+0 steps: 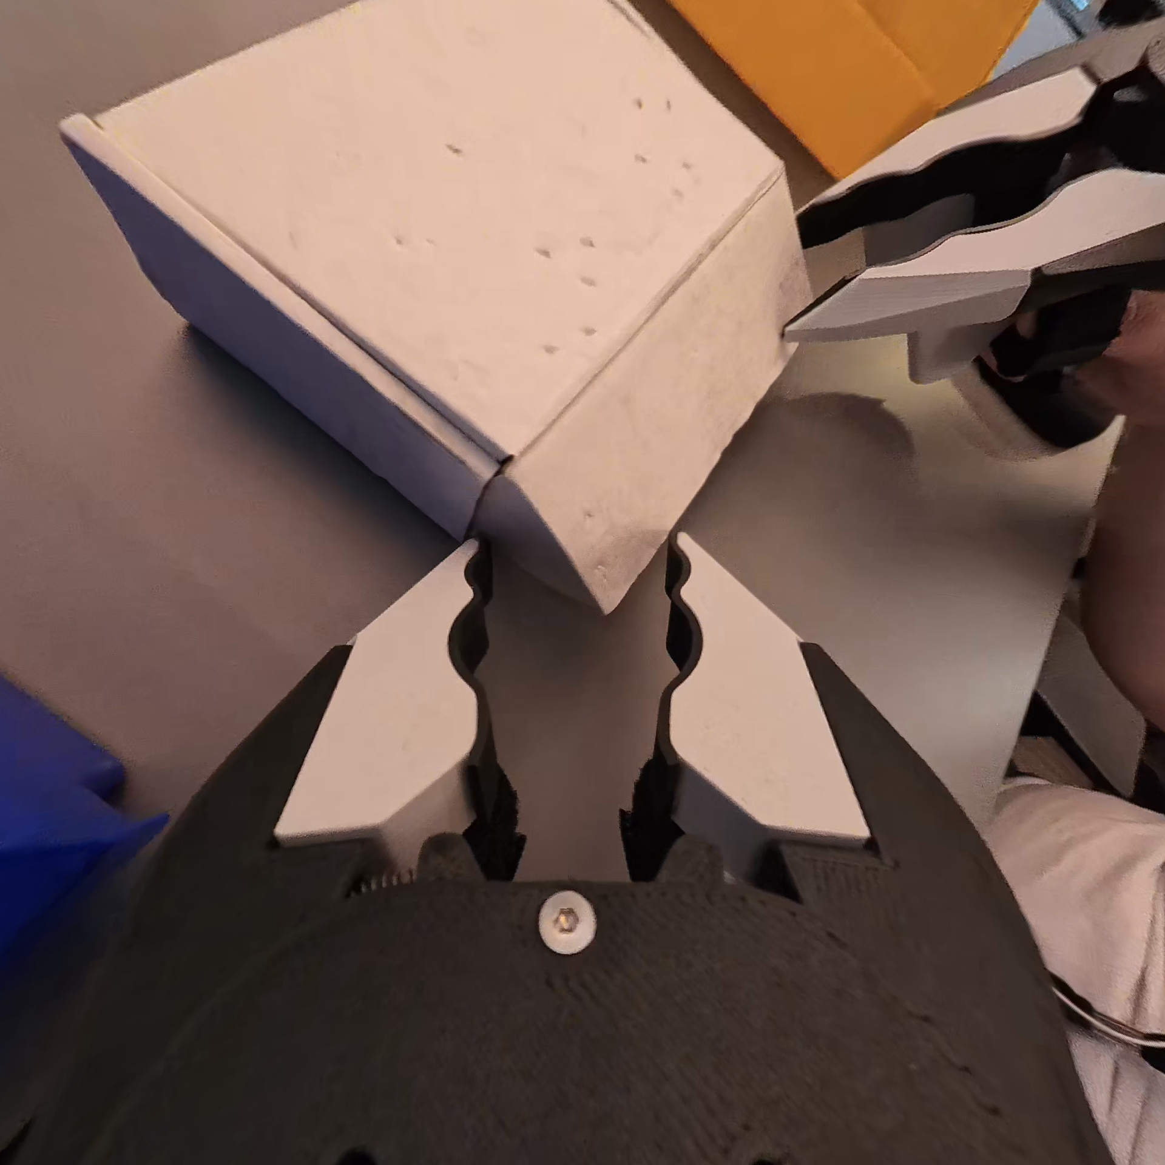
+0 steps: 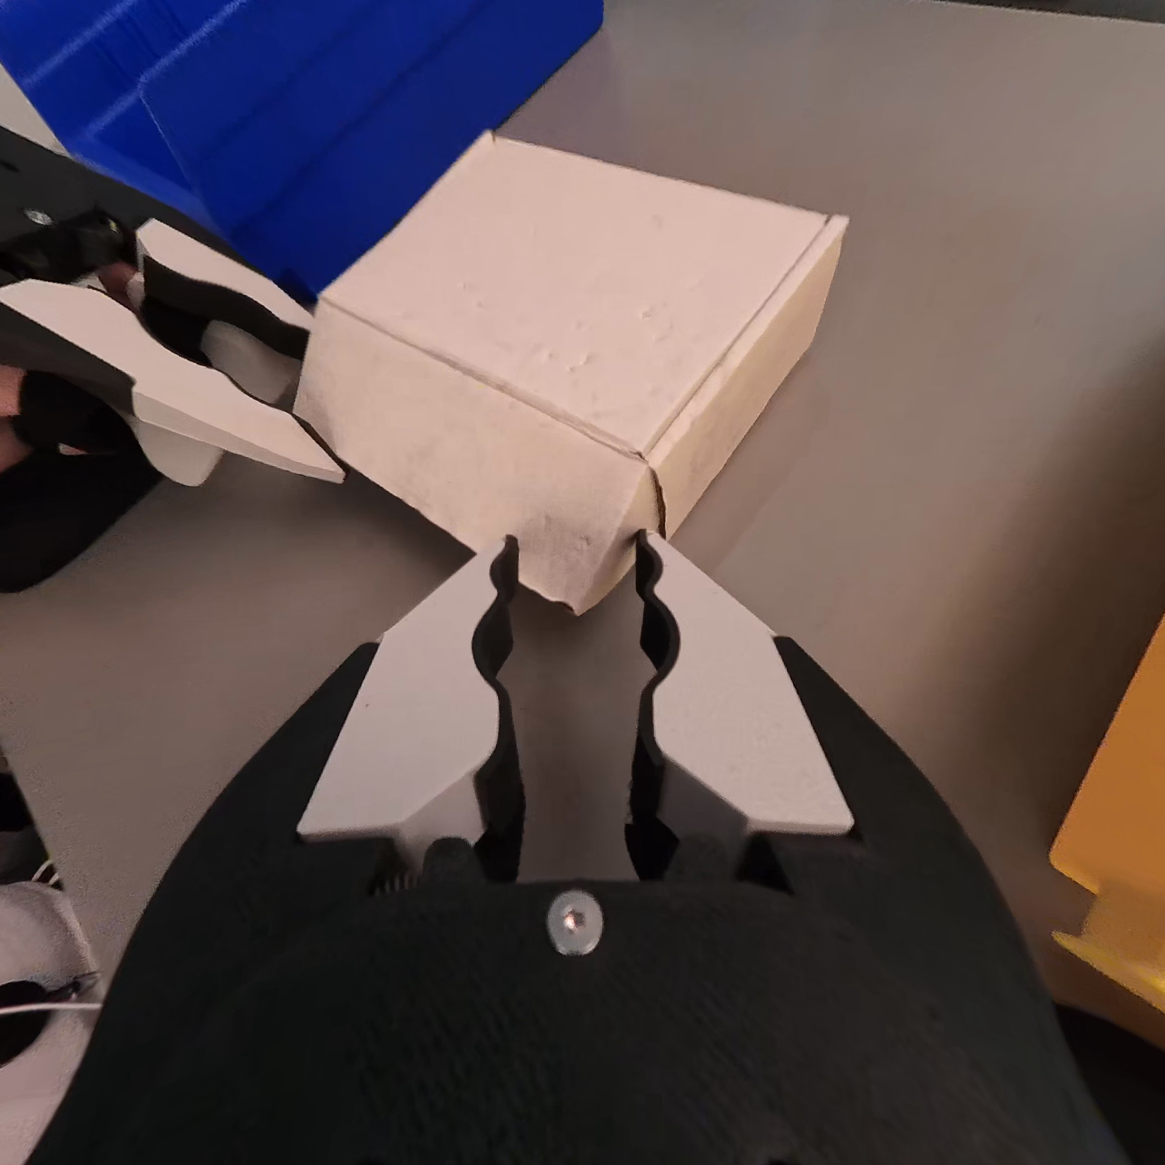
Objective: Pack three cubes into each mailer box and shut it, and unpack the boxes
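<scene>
A white mailer box (image 1: 441, 252) lies on the grey table (image 1: 157, 567) with its lid down. Its front flap (image 1: 630, 454) slopes outward over the front wall. My left gripper (image 1: 577, 545) is open, with one lower corner of the flap between its fingertips. My right gripper (image 2: 575, 541) is open, with the flap's other lower corner between its fingertips. Each gripper also shows in the other's view, the right one (image 1: 797, 277) and the left one (image 2: 321, 410), both at the box's (image 2: 567, 302) front. No cubes are in sight.
A blue bin (image 2: 284, 94) stands just behind the box on the left side and shows at the left edge of the left wrist view (image 1: 44, 788). A yellow container (image 1: 851, 63) stands on the right side (image 2: 1122, 788). A person's white sleeve (image 1: 1084, 882) is near the table edge.
</scene>
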`<state>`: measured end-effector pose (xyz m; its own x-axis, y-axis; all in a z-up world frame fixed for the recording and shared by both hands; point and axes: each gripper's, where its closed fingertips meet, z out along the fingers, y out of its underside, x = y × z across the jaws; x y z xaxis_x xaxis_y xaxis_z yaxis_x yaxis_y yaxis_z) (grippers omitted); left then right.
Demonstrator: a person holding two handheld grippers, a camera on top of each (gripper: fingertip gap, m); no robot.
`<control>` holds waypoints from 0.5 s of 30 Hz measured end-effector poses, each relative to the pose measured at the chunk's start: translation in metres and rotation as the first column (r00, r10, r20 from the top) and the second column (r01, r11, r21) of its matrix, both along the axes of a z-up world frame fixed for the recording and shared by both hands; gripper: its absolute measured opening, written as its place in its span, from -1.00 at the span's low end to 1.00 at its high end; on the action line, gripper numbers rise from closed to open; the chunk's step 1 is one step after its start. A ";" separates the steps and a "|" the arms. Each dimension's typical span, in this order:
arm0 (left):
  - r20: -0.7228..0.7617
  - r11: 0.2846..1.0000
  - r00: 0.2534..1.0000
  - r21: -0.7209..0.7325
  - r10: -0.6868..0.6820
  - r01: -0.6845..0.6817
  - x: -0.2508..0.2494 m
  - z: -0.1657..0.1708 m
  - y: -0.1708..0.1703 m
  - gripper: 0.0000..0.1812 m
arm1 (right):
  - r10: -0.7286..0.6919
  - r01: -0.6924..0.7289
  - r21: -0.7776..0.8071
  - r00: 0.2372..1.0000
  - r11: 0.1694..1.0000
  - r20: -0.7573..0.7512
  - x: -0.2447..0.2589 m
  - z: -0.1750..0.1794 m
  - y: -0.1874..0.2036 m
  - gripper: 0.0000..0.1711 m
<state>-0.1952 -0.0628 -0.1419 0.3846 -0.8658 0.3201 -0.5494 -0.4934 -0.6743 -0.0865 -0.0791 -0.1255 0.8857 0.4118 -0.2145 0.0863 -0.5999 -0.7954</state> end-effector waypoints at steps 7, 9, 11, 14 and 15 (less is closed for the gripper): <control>-0.027 0.999 1.000 0.053 0.012 -0.011 -0.002 0.000 0.004 -0.43 | 0.010 -0.010 0.032 1.000 0.999 -0.022 -0.001 0.000 0.003 -0.56; -0.018 0.997 0.999 0.074 0.033 -0.032 -0.006 0.007 0.007 -0.47 | 0.024 -0.025 0.042 1.000 0.999 0.005 0.000 0.003 0.002 -0.51; -0.004 0.993 0.999 0.102 0.051 -0.050 -0.008 0.015 0.010 -0.52 | 0.035 -0.038 0.051 0.999 0.998 0.041 0.003 0.005 0.003 -0.45; -0.016 0.990 0.998 0.123 0.065 -0.063 -0.010 0.021 0.015 -0.46 | 0.028 -0.032 0.046 0.997 0.998 0.072 0.010 0.010 0.008 -0.37; -0.021 0.990 0.998 0.128 0.066 -0.063 -0.009 0.022 0.018 -0.42 | 0.031 -0.034 0.046 0.997 0.998 0.068 0.011 0.012 0.011 -0.34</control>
<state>-0.2047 -0.0452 -0.1198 0.4478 -0.8718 0.1987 -0.5369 -0.4398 -0.7199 -0.0753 -0.0685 -0.1139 0.8833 0.4491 -0.1346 0.1596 -0.5580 -0.8143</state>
